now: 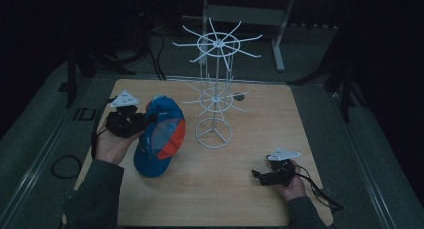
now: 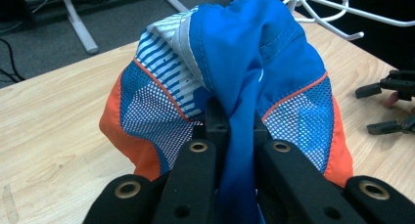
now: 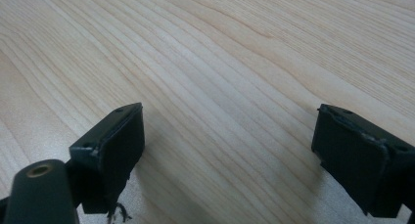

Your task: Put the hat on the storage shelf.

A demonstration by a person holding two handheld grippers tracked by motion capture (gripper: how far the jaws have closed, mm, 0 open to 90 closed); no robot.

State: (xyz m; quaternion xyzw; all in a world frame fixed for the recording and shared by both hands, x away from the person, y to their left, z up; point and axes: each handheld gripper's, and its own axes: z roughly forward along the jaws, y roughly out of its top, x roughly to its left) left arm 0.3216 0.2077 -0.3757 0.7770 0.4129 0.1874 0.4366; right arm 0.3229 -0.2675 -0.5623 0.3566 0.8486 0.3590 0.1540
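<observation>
High view: one cap [image 1: 161, 136], two grippers

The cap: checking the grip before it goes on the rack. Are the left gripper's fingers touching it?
Touching. In the left gripper view the left gripper has its fingers pinched on the cap's blue fabric.

A dim room with grey floor [image 1: 45, 114] surrounds the light wooden table [image 1: 260, 134].
</observation>
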